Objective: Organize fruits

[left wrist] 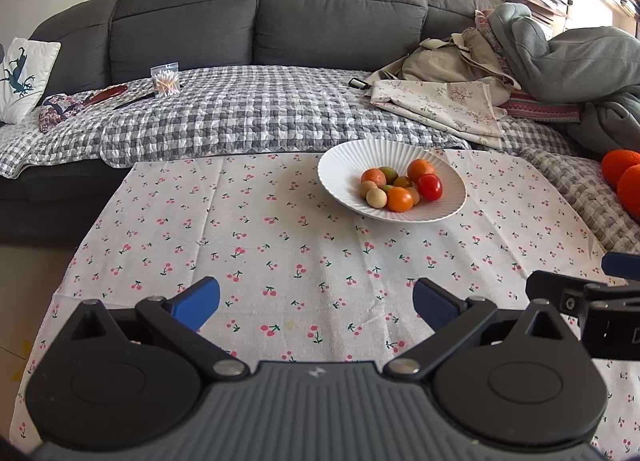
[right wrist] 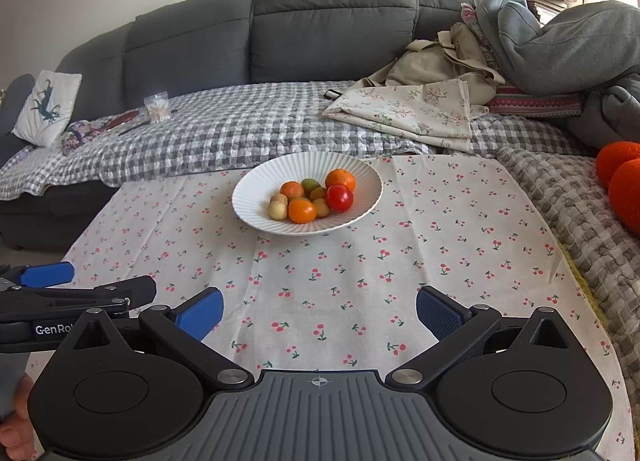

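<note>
Behind, grey sofa (left wrist: 264, 9) under checked quilt (left wrist: 248, 117). In front, cherry-print cloth (left wrist: 248, 245). Left gripper (left wrist: 316, 301) low over cloth, fingers wide, holding nothing. Past it, white bowl (left wrist: 344, 165) of fruits (left wrist: 400, 187) (orange, red, green, tan). Right gripper (right wrist: 319, 311) alongside, fingers likewise wide, holding nothing. Far right, orange cushions (right wrist: 620, 177).

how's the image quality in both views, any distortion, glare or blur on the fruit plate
Left wrist view: heavy fisheye bend, the sofa bows and corners go dark; plate and fruits are sharp, evenly lit, no glare. Right wrist view: same curvature, the plate nearer centre and clear; top right by the window is washed out.
</note>
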`<move>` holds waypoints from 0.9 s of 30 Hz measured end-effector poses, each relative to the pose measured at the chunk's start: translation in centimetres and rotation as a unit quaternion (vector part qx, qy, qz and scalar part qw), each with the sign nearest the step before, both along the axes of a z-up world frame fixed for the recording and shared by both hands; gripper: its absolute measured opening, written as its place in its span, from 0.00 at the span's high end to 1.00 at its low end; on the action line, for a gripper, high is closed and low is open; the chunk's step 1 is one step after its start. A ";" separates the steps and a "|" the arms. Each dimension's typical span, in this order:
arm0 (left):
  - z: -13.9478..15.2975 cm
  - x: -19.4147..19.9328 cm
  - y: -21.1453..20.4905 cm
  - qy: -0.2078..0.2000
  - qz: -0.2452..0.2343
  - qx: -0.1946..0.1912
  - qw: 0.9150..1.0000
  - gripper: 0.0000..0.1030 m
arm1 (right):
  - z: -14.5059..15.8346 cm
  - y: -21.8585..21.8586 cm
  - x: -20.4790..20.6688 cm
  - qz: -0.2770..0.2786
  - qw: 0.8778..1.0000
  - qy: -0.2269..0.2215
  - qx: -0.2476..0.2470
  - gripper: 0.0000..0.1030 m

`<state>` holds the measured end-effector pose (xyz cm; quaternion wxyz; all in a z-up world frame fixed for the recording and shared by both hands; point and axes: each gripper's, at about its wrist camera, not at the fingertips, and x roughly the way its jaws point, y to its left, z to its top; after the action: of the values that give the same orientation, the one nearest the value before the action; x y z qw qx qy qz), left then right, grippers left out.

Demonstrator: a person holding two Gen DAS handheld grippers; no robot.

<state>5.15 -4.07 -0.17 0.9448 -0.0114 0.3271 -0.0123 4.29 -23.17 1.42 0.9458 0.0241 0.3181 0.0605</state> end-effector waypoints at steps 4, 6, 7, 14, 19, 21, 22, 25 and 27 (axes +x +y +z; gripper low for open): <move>0.0 0.0 -0.1 0.001 -0.001 0.001 1.000 0.01 | 0.0 0.0 0.0 -0.001 1.000 -0.001 0.000 0.00; 0.0 0.0 -0.1 0.000 -0.002 0.001 1.000 0.01 | 0.0 0.0 0.0 0.000 1.000 0.000 0.000 0.00; 0.0 0.0 -0.1 0.000 -0.002 0.001 1.000 0.01 | 0.0 0.0 0.0 0.000 1.000 0.000 0.000 0.00; 0.0 -0.1 -0.2 -0.001 -0.005 0.002 1.000 0.01 | 0.0 0.0 0.0 0.000 1.000 -0.001 -0.001 0.00; 0.0 -0.1 -0.2 -0.002 -0.006 0.000 1.000 0.01 | 0.0 0.1 0.0 0.000 1.000 -0.001 -0.001 0.00; 0.1 -0.1 -0.2 -0.005 -0.007 -0.002 1.000 0.01 | 0.0 0.1 0.0 0.000 1.000 -0.001 -0.001 0.00; 0.2 -0.1 -0.2 -0.006 -0.007 -0.001 1.000 0.01 | 0.0 0.1 0.0 0.001 1.000 -0.001 -0.001 0.00; 0.2 -0.2 -0.2 -0.009 -0.007 0.000 1.000 0.01 | 0.0 0.1 0.0 0.001 1.000 -0.002 -0.001 0.00; 0.2 -0.2 -0.2 -0.008 -0.008 -0.001 1.000 0.01 | 0.1 0.1 0.0 0.001 1.000 -0.003 -0.002 0.00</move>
<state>4.92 -4.24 0.01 0.9472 -0.0094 0.3200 -0.0201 4.29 -23.05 1.52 0.9466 0.0218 0.3158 0.0605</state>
